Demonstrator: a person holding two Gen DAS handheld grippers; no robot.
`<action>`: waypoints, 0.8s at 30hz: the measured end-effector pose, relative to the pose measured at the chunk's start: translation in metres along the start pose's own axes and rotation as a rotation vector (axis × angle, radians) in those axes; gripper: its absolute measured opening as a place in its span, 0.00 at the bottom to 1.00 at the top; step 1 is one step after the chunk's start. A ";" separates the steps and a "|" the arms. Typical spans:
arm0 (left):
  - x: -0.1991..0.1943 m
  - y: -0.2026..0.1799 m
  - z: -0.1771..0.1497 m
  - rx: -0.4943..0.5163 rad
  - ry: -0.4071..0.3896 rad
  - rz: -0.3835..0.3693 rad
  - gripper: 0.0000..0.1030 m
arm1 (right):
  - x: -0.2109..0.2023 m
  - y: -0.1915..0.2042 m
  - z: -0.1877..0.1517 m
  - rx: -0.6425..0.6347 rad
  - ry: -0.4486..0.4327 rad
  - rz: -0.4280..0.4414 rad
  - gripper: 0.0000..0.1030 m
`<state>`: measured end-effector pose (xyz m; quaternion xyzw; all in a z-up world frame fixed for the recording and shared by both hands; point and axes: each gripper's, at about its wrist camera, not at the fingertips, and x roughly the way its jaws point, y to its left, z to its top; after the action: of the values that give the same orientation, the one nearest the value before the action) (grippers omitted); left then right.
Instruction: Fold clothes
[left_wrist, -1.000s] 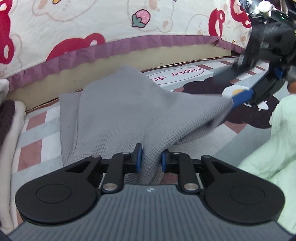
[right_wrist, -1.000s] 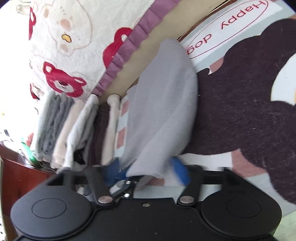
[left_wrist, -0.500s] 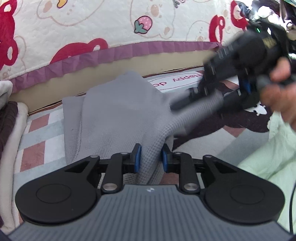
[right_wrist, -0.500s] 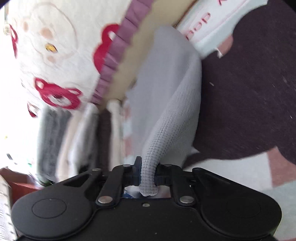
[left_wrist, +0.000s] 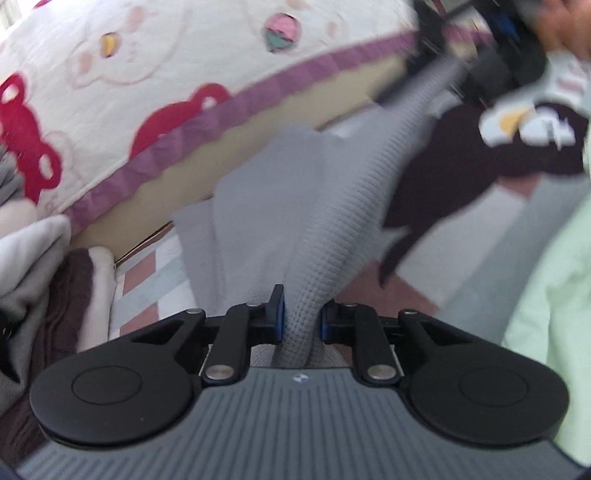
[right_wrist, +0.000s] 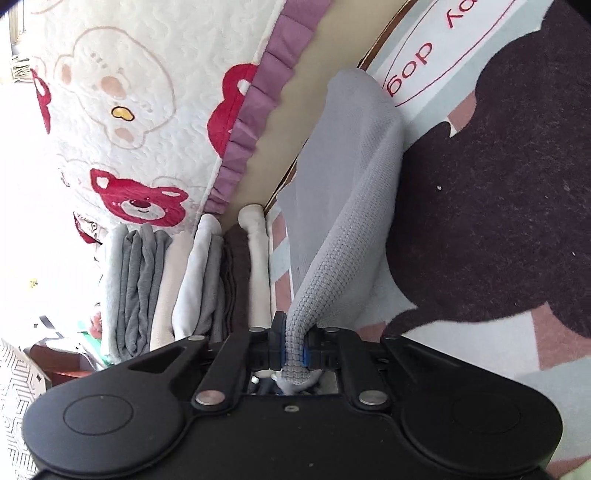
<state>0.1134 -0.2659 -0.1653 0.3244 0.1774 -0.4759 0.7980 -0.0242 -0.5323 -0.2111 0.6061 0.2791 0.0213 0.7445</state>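
Both your grippers are clamped on the grey waffle-knit garment (left_wrist: 295, 206). Left gripper (left_wrist: 300, 320): fingers pinch a bunched ridge of it right at the tips. Right gripper (right_wrist: 293, 346): fingers closed on a rolled edge, cloth tail poking out behind the pads.

Garment hangs lifted between the two grips; beyond them its far end lies on the printed floor mat (right_wrist: 498, 206), just beside the bed base. From the garment, the folded stack (right_wrist: 192, 280) sits further along the bed base, near but apart; a pale green garment (left_wrist: 554, 295) is on the opposite side.

Looks like a mid-fold carry. Keep both grips level and the span taut so the edge doesn't sag. Lay it down onto the resting part, edges matched, before you release. The left view is blurred, so slow down.
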 end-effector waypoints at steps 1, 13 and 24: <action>-0.008 0.003 0.002 -0.005 -0.006 0.002 0.15 | -0.003 0.001 -0.005 -0.014 0.015 -0.002 0.11; -0.114 -0.036 -0.028 0.076 0.098 -0.142 0.21 | -0.050 0.005 -0.071 -0.097 0.114 -0.109 0.11; -0.110 0.036 -0.014 -0.193 -0.021 -0.186 0.21 | -0.050 0.014 -0.045 0.021 0.037 -0.014 0.11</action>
<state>0.0915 -0.1732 -0.0982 0.2233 0.2433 -0.5320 0.7797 -0.0820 -0.5065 -0.1834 0.6113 0.2974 0.0246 0.7330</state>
